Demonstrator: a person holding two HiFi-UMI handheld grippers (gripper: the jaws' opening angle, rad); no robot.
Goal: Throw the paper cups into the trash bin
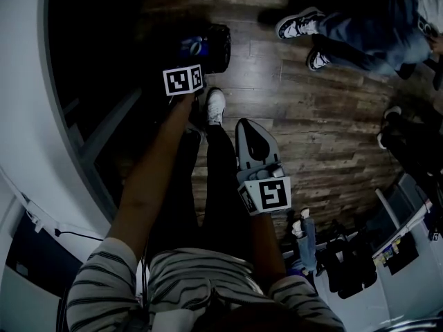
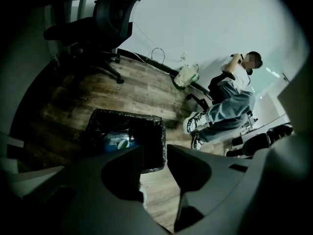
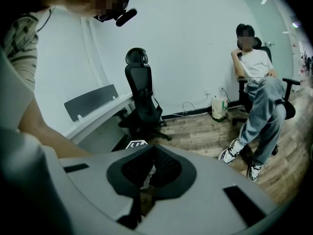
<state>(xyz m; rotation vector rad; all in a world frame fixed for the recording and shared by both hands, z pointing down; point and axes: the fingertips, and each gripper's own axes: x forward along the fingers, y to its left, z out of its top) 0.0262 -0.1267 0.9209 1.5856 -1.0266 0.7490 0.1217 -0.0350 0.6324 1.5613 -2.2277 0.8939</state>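
Note:
A black-lined trash bin (image 2: 154, 131) stands on the wood floor, right under my left gripper (image 2: 155, 151). Paper cups (image 2: 117, 141) with blue and white print lie inside it. The left jaws stand apart with nothing between them; only floor and the bin's rim show through the gap. In the head view the left gripper's marker cube (image 1: 183, 80) hovers just short of the bin (image 1: 216, 47). My right gripper (image 1: 243, 123) hangs lower, to the right of my legs. In its own view that gripper (image 3: 152, 150) has its tips together and holds nothing.
A person in jeans sits on a chair (image 3: 254, 82) against the far wall, their sneakers (image 1: 297, 25) just beyond the bin. A black office chair (image 3: 142, 97) stands by a white desk (image 3: 93, 112). A white bag (image 3: 219, 106) leans on the wall.

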